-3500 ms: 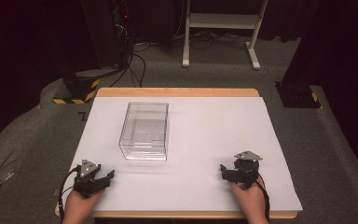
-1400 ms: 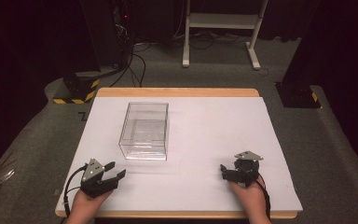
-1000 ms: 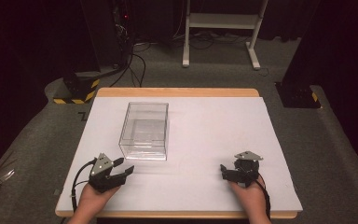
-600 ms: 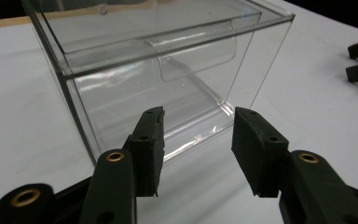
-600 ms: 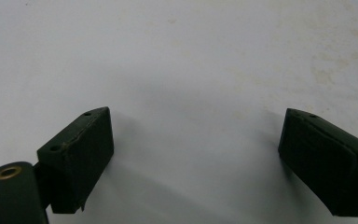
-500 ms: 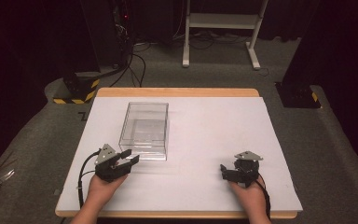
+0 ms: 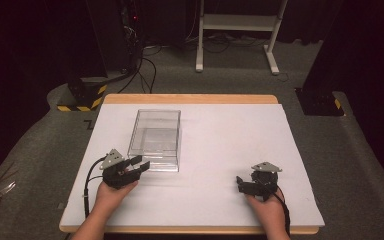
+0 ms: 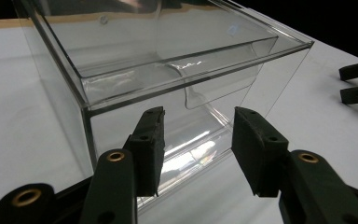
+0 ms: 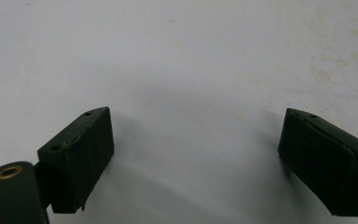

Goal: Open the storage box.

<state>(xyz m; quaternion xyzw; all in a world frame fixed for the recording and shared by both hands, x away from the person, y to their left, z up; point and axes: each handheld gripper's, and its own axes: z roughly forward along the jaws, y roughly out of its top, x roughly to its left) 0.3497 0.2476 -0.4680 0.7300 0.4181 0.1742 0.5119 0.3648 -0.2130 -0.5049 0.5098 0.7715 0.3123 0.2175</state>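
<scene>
High view: the left gripper (image 7: pixel 139 165) reaches level at the near left corner of the clear plastic box (image 7: pixel 156 137), jaws half apart, just narrowed, gripping nothing; right gripper (image 7: pixel 241 183) rests wide open.

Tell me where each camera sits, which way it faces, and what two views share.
High view: above the person's side, looking forward and down on the white table; both hands, left tool, right tool.
Left gripper view: rides the left tool, looking along its open jaws at the clear box.
Right gripper view: rides the right tool, facing down at bare tabletop between open jaws.
Shared: high and left gripper views both show the clear box.
</scene>
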